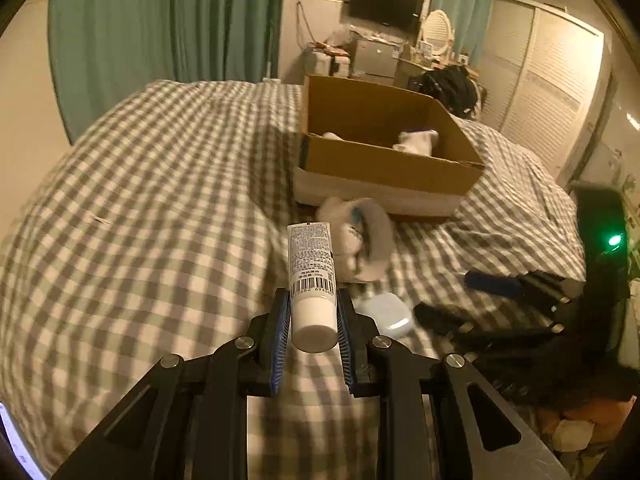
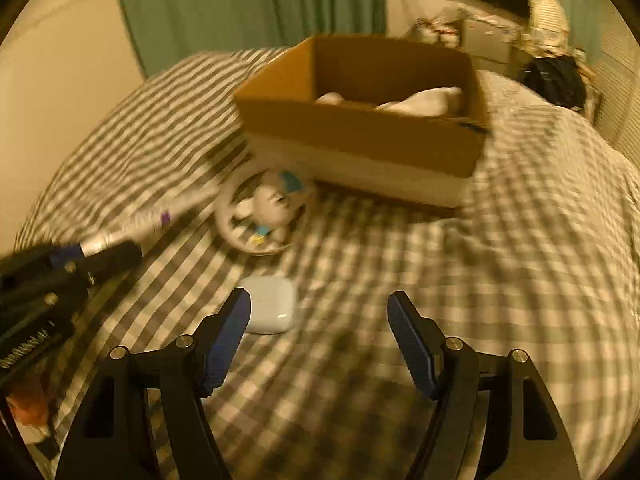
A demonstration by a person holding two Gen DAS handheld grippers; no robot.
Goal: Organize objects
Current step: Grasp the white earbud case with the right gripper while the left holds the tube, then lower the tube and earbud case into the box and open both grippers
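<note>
The left gripper point(image 1: 313, 322) has its blue fingers point(image 1: 281, 328) clamped on the capped end of a white tube point(image 1: 310, 276), whose long printed body sticks out toward twelve o'clock, unsupported. That overhang is the first risk, as I judge it: the hold is near one end only, so a quick swing or roll of the wrist could let the tube pivot or slide out before it reaches the box.

The right gripper point(image 2: 320, 336) hangs over the checked bedspread point(image 2: 500, 280) with its fingers well apart and nothing between them. The small white case point(image 2: 269, 309) lies just beside its left finger, at about eleven o'clock, not centred in the gap. Closing from here would likely nudge the case aside or pinch a fold of cloth instead.

Further out, at about eleven o'clock in the right wrist view, a white plush toy point(image 2: 266, 212) lies near the front wall of the cardboard box point(image 2: 360, 136), which already holds something white that I cannot make out. The toy sits in the tube's likely path, and a low approach might clip the wall. The soft bed could let the box shift if bumped. The two grippers work near each other, so they could collide.
</note>
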